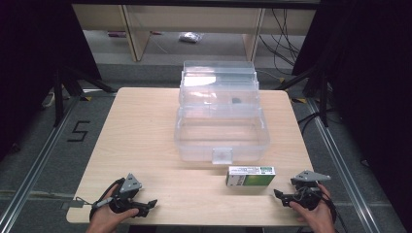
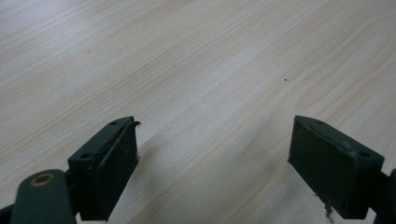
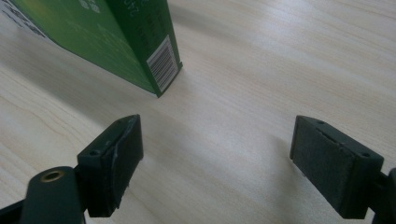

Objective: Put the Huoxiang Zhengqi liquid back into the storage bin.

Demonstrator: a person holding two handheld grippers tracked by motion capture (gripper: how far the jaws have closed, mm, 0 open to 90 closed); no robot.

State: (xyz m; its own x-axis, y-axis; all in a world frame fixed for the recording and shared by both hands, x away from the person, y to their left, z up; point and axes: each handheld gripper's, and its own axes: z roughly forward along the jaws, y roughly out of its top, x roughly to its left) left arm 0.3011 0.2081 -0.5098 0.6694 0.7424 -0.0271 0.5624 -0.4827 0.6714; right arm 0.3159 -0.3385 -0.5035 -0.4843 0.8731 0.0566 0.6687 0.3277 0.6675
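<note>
A green and white carton (image 1: 250,176) lies flat on the wooden table (image 1: 145,141), just in front of a clear plastic box (image 1: 221,131) whose lid (image 1: 218,82) stands open at the back. My right gripper (image 1: 278,195) rests near the front right corner, a short way right of the carton, jaws pointing left. In the right gripper view the gripper (image 3: 215,158) is open with nothing between its jaws, and the carton's barcoded corner (image 3: 140,46) lies ahead to the left. My left gripper (image 1: 151,205) sits at the front left, open over bare wood (image 2: 215,158).
The clear box has a front latch (image 1: 222,155) and a small dark item (image 1: 236,101) seen through its plastic at the back. Beyond the table are shelf legs (image 1: 133,34), cables (image 1: 282,34) and a floor mark "5" (image 1: 77,131). Black stands (image 1: 60,92) flank the table.
</note>
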